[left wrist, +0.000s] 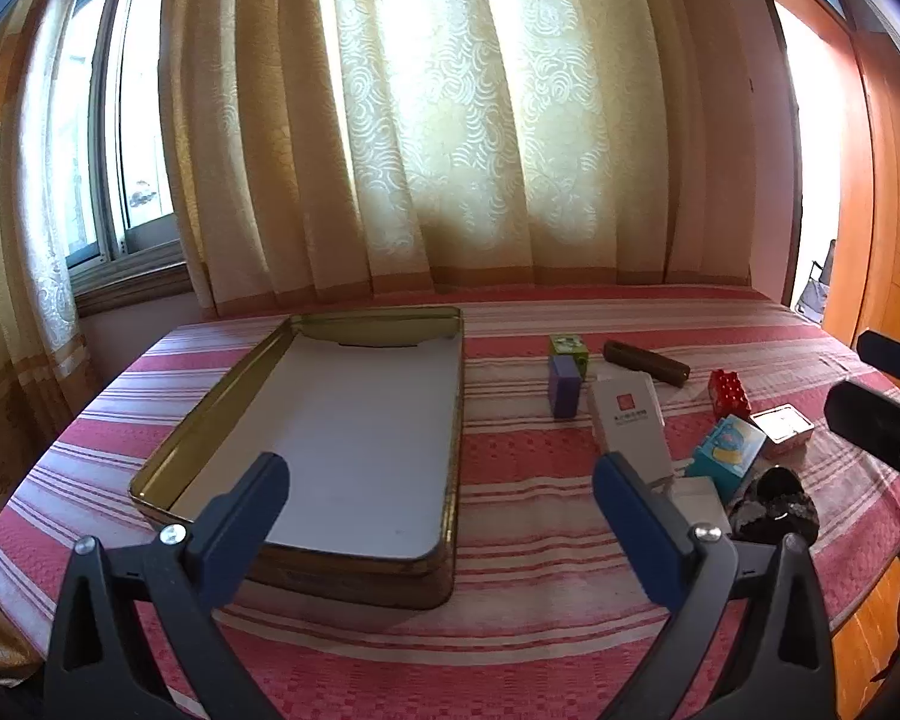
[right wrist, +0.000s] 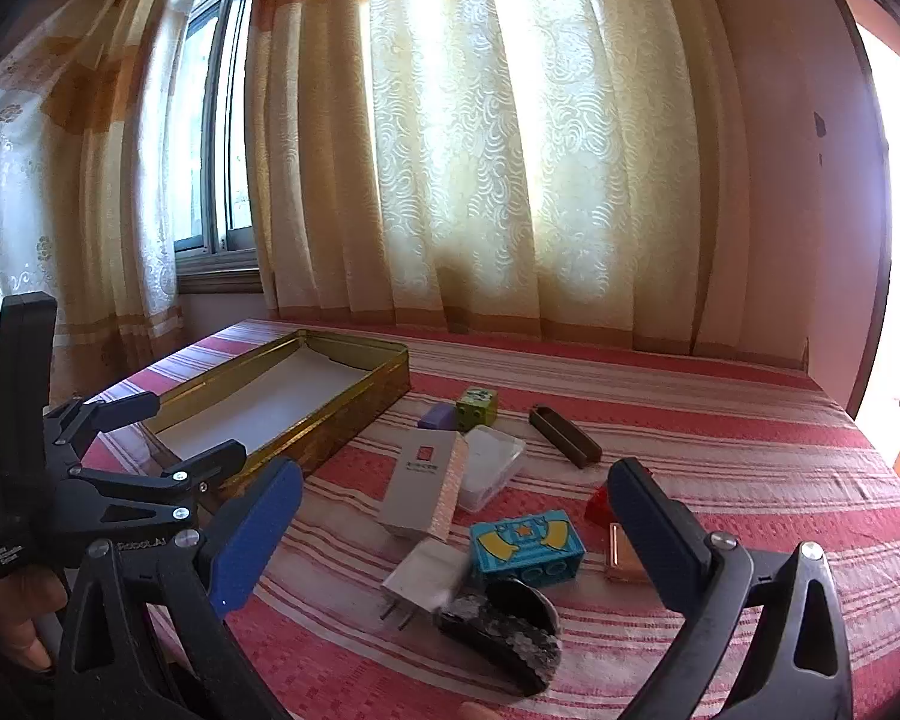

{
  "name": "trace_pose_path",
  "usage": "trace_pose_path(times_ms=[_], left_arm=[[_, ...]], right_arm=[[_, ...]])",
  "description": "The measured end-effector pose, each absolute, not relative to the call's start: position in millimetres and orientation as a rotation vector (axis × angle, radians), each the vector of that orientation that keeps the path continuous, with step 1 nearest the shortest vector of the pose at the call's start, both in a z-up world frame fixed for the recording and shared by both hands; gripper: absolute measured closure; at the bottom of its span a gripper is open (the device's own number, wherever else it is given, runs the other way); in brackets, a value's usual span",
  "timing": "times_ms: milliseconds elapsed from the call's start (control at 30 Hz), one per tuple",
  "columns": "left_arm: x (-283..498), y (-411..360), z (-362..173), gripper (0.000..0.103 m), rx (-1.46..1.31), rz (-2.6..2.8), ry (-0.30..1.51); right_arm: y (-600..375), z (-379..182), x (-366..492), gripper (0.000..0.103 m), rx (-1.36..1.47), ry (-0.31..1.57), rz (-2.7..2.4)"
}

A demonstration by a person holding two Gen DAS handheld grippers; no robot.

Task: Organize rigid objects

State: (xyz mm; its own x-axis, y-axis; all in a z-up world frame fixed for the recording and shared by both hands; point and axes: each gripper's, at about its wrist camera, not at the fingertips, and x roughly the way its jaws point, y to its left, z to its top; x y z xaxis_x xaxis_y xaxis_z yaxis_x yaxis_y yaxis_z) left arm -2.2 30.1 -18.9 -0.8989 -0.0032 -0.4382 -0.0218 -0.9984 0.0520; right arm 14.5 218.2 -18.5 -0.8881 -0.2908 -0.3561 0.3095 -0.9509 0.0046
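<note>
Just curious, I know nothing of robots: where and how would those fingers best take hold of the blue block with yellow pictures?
Probably across the blue block's two long sides, coming from above: it lies flat, and the charger and dark pouch crowd its near side.

The gold tin lies open from above, the small clutter crowded beside it
</note>
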Motion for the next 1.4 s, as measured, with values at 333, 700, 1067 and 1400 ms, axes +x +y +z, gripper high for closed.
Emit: trace_pose_path(times_ms=[333, 700, 1067, 1400], left_arm=[[-5.4, 38.2, -19.7, 0.0, -0.718, 3.043, 0.106], [-6.0, 60.6, -35.4, 0.0, -0.753, 2.976, 0.143], [-10.2, 73.9, -43.2, 0.0, -0.79, 2.913, 0.128], [-14.7, 96.9, -49.9, 0.0, -0.828, 2.799, 0.146]], right_arm=[[229.4, -21.2, 14.1, 0.001, 0.528, 0.036, -2.79], [250.7, -57.4, 5.6, 0.001, 0.657, 0.058, -2.806], [244.9, -93.4, -16.9, 0.022, 0.872, 0.152, -2.705], [247.3, -107.7, -17.0, 0.056, 0.904, 0.106, -2.628]])
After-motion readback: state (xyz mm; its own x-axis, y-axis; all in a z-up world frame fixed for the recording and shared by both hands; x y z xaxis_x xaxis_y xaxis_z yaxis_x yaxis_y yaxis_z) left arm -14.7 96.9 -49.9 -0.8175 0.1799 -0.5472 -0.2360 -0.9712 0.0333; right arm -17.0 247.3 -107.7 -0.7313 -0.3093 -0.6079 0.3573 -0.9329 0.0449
